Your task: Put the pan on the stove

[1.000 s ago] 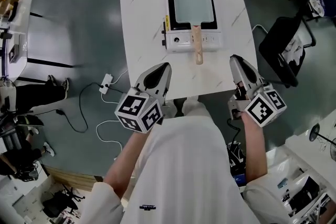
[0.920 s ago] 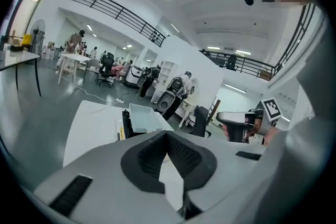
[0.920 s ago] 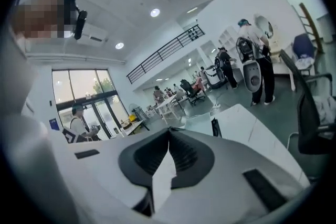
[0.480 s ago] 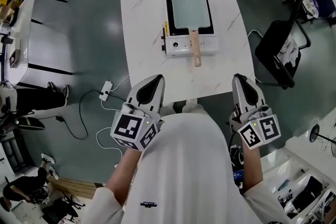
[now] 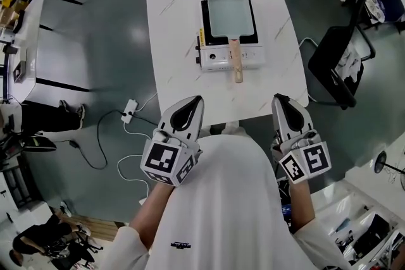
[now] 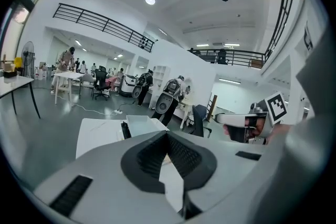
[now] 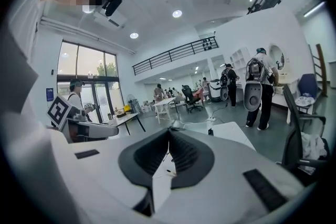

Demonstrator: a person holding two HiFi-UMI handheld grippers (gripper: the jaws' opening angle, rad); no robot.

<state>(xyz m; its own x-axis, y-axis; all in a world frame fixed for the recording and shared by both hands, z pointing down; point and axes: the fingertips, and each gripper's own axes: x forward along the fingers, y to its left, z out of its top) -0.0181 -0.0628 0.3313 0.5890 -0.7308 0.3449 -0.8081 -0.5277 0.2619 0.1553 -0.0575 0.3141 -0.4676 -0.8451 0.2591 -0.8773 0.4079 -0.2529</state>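
Observation:
A pale rectangular pan (image 5: 229, 13) with a wooden handle (image 5: 236, 62) sits on top of the portable stove (image 5: 231, 57), at the far middle of the white table (image 5: 171, 41). Both grippers hover at the table's near edge, close to my body and well short of the stove. My left gripper (image 5: 197, 100) is shut and empty; in its own view the closed jaws meet at the left gripper (image 6: 168, 134), with the pan (image 6: 143, 124) beyond. My right gripper (image 5: 280, 98) is also shut and holds nothing, as the right gripper (image 7: 169, 131) shows in its own view.
A black chair (image 5: 338, 66) with cloth on it stands right of the table. A power strip (image 5: 129, 104) and cables lie on the floor to the left. Another white table (image 5: 25, 28) is at far left. People and desks stand in the hall behind.
Both grippers drew back from over the table's near edge toward my body, then edged slightly forward and inward. Their jaws stayed shut. The pan has not moved on the stove.

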